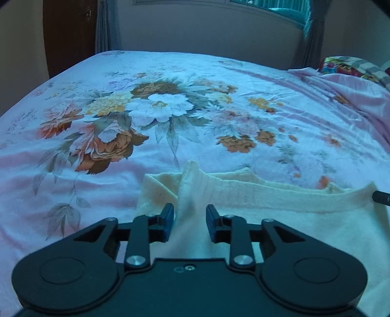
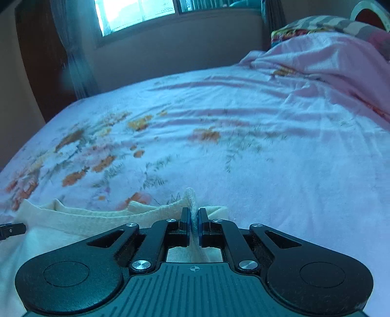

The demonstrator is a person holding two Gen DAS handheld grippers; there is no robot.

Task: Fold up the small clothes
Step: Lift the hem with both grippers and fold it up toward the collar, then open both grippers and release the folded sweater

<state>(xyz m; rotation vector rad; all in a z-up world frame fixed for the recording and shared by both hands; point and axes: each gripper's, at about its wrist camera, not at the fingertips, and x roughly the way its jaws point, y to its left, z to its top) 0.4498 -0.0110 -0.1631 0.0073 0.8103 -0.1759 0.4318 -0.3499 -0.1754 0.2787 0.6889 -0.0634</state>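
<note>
A cream knit garment (image 1: 268, 212) lies on the floral bed sheet (image 1: 219, 73), its ribbed edge toward the far side. My left gripper (image 1: 190, 219) is open over the garment's left corner; a raised ridge of cloth stands between its fingers (image 1: 168, 219), and the pads are not pressing it. My right gripper (image 2: 194, 218) is shut on the garment's right corner, where a thin pinch of cream cloth (image 2: 191, 197) pokes up between the blue pads. The garment (image 2: 73, 219) stretches left from there. Each view shows the other gripper's black tip at its edge.
A rumpled pink blanket (image 2: 329, 73) and a patterned pillow (image 1: 353, 67) lie at the bed's right end. Beyond the bed are a wall, a window (image 2: 136, 14) with curtains and a dark wooden door (image 1: 68, 36). The sheet (image 2: 268, 158) ahead of the garment is bare.
</note>
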